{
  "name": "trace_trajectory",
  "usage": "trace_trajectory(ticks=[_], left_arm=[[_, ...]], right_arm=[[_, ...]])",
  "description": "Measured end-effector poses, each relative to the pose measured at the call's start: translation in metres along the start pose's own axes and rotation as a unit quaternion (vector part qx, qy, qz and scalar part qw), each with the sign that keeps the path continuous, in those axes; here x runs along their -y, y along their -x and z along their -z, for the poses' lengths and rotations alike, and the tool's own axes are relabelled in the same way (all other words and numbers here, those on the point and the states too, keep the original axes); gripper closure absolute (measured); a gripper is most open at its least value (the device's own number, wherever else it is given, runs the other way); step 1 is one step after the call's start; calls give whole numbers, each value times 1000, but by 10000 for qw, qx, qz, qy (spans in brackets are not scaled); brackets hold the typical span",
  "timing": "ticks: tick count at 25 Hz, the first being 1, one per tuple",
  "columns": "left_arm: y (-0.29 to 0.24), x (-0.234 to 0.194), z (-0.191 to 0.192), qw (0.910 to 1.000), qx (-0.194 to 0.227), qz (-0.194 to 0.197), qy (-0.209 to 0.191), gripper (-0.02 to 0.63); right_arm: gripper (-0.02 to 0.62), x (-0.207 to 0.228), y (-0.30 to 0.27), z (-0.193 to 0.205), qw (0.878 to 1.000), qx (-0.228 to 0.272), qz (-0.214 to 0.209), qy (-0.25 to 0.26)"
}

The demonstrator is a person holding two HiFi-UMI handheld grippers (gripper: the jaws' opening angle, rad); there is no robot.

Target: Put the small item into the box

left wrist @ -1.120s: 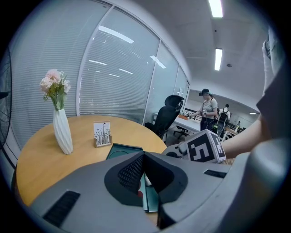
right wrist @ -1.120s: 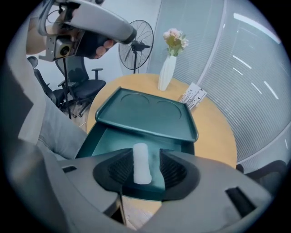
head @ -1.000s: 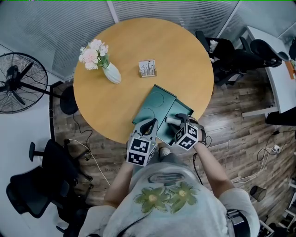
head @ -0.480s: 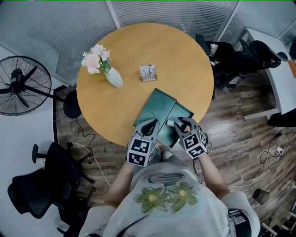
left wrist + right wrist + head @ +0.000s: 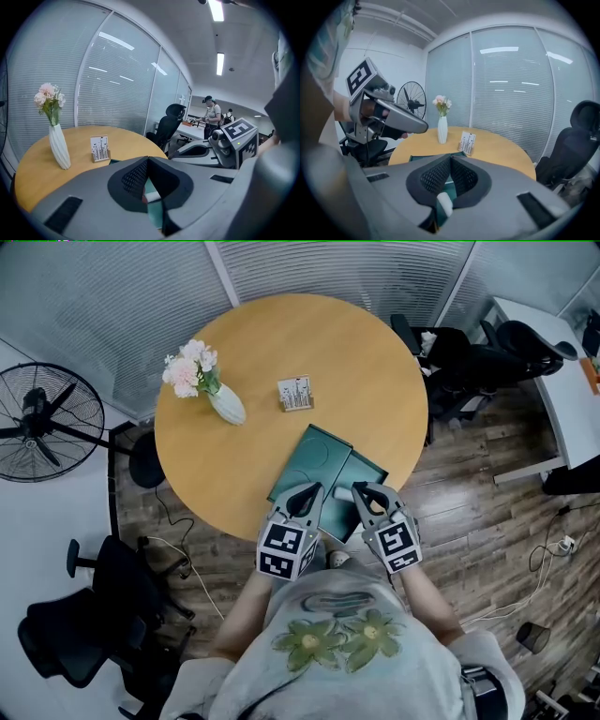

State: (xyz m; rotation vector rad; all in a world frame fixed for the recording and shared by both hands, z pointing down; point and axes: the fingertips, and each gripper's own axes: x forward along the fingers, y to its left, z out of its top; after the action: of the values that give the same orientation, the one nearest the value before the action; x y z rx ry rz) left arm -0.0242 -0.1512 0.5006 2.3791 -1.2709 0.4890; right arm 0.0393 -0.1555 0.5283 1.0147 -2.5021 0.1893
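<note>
A teal-green box [image 5: 309,454] lies open near the round table's front edge, its two halves side by side. A small white item [image 5: 343,491] rests in the right half, also visible below the jaws [image 5: 444,204] in the right gripper view. My right gripper [image 5: 359,490] hovers above that half. Its jaws have just been closing and now meet with nothing between them [image 5: 450,158]. My left gripper [image 5: 311,490] hangs over the box's near edge, with its jaws together and empty [image 5: 148,159].
A white vase of pink flowers [image 5: 217,395] and a small card holder [image 5: 296,393] stand farther back on the wooden table [image 5: 356,352]. A fan [image 5: 42,418] stands left. Office chairs [image 5: 459,348] sit right, another chair [image 5: 84,634] lower left.
The right gripper has lifted off the white item, turned and closed its jaws. The item stays in the box. The left gripper has risen a little.
</note>
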Motion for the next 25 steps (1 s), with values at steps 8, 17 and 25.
trace_trajectory(ticks=[8,17,25], left_arm=[[-3,9,-3,10000,13,26,-39,606],[-7,15,-5,9999,8,85,-64,606],[-7,15,-5,9999,9,104,-74,606]], right_arm=[[592,4,9,-6,9996,133,54,-260],[592,12,16,-7,9978,244,71,-614],[592,12,15,-6,9979,240,99,-601]])
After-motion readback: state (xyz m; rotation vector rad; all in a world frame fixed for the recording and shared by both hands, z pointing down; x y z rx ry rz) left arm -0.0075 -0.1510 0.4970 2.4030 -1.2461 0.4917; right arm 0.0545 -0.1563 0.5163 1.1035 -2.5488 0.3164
